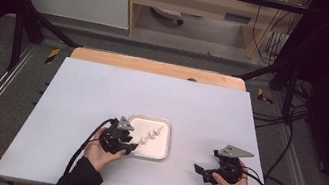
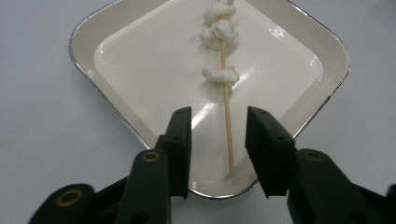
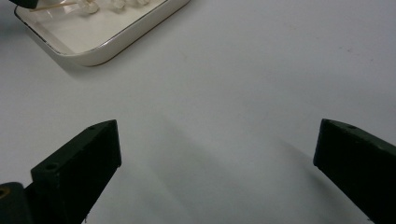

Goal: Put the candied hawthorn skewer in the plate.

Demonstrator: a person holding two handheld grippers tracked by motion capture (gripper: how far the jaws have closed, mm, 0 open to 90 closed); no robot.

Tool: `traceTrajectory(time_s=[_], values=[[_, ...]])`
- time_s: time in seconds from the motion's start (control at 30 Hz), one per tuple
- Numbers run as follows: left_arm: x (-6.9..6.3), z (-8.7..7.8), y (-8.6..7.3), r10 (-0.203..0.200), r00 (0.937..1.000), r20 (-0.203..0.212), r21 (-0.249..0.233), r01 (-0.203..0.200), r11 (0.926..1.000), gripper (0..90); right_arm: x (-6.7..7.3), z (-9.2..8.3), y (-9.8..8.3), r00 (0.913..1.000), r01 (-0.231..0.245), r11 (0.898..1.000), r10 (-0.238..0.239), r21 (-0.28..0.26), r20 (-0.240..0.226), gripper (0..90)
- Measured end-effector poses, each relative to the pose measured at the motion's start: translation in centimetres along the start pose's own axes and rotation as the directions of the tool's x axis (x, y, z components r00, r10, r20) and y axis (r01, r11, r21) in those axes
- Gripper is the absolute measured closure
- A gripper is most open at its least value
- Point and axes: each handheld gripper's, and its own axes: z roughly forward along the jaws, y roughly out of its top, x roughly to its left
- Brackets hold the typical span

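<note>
A wooden skewer with three white lumps threaded on it lies in a shallow cream tray with a silver rim. In the high view the tray sits near the table's middle and the skewer lies slantwise in it. My left gripper hovers over the tray's near corner. It is open, and the bare end of the stick runs between its jaws without touching either pad. From above, the left gripper is at the tray's left front edge. My right gripper is wide open over bare table with nothing between its jaws, and in the high view the right gripper is to the tray's right.
The white tabletop spreads around the tray, with a wooden strip along its far edge. Black cables trail off the right side. The tray's corner sits at the upper left of the right gripper view.
</note>
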Motion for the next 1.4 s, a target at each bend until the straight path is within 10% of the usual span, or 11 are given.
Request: traceTrajectory(time_s=[0.27,0.83,1.4], values=[[0.8,-1.3,-0.4,0.031,0.9985,0.045,-0.008,-0.031,0.9995,37.9,0.0,-0.1,0.0,1.0000,-0.001,1.000,0.001,-0.003,0.001,1.2],[4.1,-4.3,-4.7,0.021,0.9998,0.002,-0.008,-0.021,0.9997,8.8,0.0,-0.1,0.0,1.0000,-0.006,1.000,0.006,0.003,0.001,0.7],[6.7,-5.8,-9.8,-0.030,0.9995,-0.009,-0.102,0.029,0.9944,6.8,0.2,0.0,-0.3,0.9999,-0.009,1.000,0.009,0.016,-0.005,0.6]])
